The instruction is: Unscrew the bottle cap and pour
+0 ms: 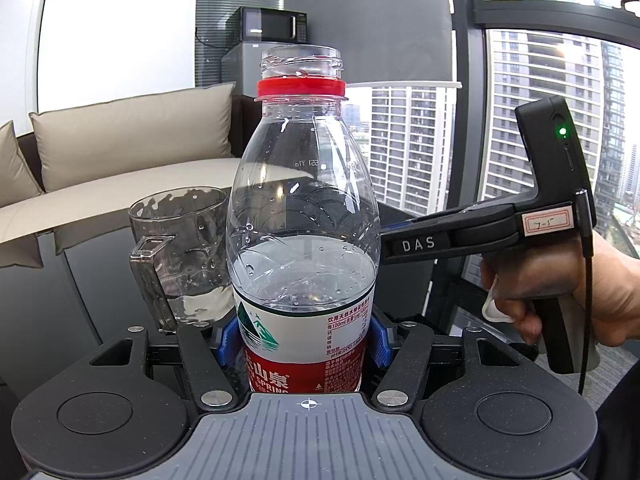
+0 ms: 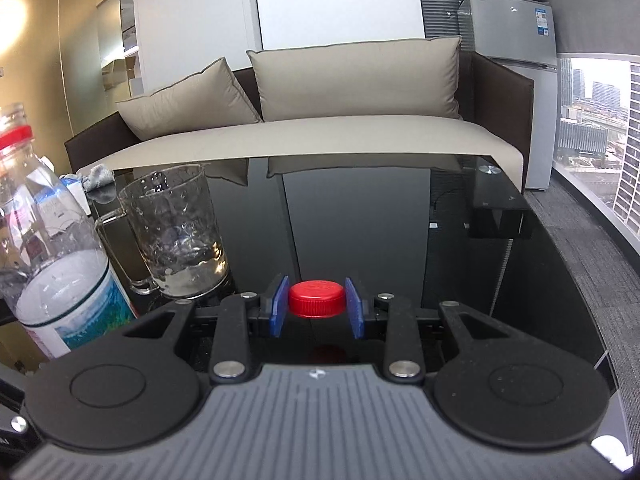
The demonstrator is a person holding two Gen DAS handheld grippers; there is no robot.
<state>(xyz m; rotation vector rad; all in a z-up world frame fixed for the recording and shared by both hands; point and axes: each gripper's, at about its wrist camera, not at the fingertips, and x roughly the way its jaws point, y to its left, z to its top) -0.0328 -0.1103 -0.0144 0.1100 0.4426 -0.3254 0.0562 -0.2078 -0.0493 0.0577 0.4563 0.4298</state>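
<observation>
Glass mug (image 1: 182,254) stands lower left of the open clear plastic bottle (image 1: 303,216), clamped upright by the left gripper (image 1: 303,344); the right gripper (image 2: 317,306) pinches the red cap (image 2: 317,298).

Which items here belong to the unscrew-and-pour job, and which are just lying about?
Part of the job:
- water bottle, open, in the left gripper
- red cap, in the right gripper
- glass mug, a little water inside

Just lying about:
- grey cloth
- black box on the table
- sofa cushions
- microwave
</observation>
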